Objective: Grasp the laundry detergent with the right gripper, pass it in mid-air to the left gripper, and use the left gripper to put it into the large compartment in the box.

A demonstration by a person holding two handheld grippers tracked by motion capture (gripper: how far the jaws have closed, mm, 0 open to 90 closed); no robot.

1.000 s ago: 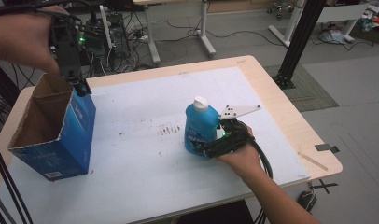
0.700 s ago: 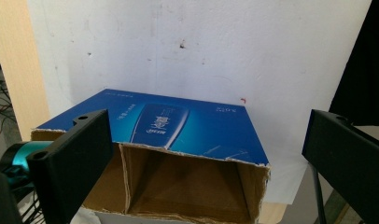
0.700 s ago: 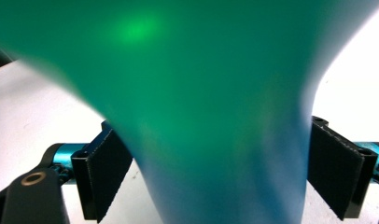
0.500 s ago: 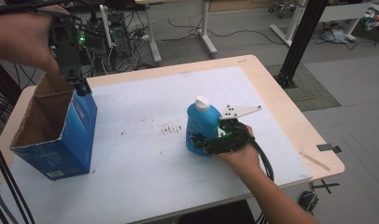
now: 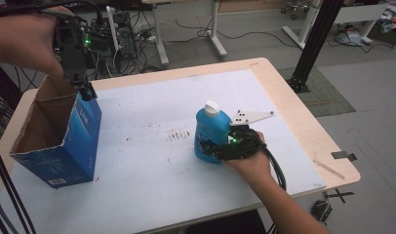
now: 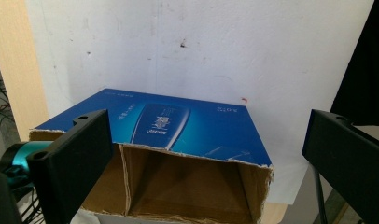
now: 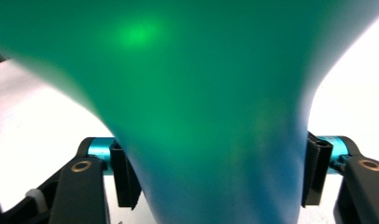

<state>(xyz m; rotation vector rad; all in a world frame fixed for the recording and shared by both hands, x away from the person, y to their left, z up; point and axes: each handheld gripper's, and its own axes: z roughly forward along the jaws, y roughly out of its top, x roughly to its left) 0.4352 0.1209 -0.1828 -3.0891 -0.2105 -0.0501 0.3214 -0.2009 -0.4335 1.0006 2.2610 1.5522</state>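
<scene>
Blue carton [image 6: 178,123]: white print present, too small to read.

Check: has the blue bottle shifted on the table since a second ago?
No. The blue bottle sits at the same spot beside the dark scuff marks; the right claw has just been closing on it.

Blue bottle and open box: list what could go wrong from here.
1. The right gripper clamps the blue bottle low on its body; lifted, the top-heavy bottle may tilt or slip.
2. The box stands tall, its torn opening narrow; the bottle could catch the rim and tip it, as the left gripper is open.
</scene>
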